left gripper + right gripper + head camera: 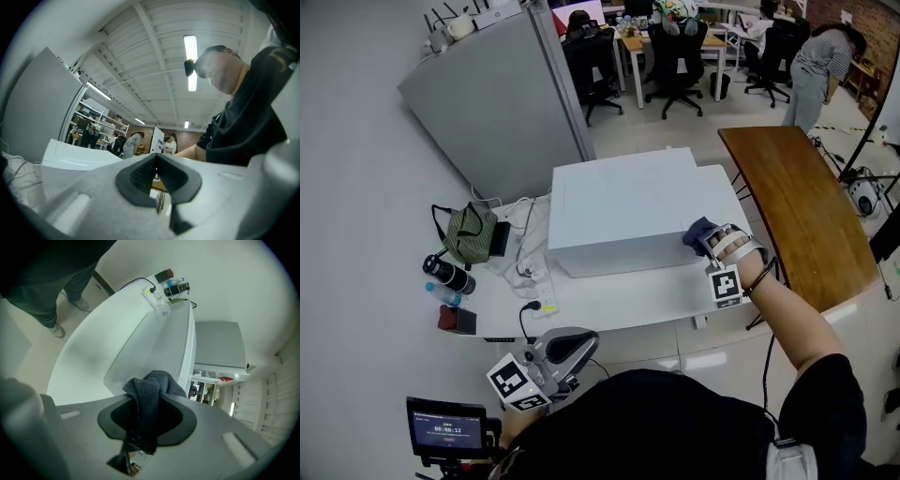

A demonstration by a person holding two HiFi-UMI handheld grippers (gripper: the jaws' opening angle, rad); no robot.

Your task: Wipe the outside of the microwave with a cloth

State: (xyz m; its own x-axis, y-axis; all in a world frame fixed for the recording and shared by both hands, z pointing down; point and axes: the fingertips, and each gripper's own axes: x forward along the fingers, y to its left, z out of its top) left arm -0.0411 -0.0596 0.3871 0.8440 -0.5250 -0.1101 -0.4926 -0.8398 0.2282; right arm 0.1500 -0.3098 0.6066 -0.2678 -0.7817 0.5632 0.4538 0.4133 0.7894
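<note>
Your right gripper (709, 241) has its jaws clamped on the cloth (698, 231), a dark blue-grey one that bunches up between the pads and spills out past their tips. In the right gripper view the fabric fills the gap from the throat of the jaws outward. You hold the cloth at the right-hand end of the microwave (623, 211), low down and close to the corner nearest you. It looks pressed against the white casing there, though the exact contact is hard to confirm from the head view.

The microwave is a plain white box that sits on the white table (619, 302), towards the table's right half. Its long side faces you.

Your left gripper (563, 351) hangs low by your body, just off the table's near edge and well apart from the microwave. Its jaws are drawn together with nothing between them (the left gripper view looks up past them at the ceiling lights and your own torso).

On the left part of the table lie a green bag (470, 233), a dark bottle (447, 274) on its side and a white power strip (546, 299) with a cable plugged in. A brown wooden table (797, 211) stands just beside the white one on the right. A grey partition (492, 98) rises behind the bag. A small screen (445, 429) glows at the lower left, near your left gripper.
</note>
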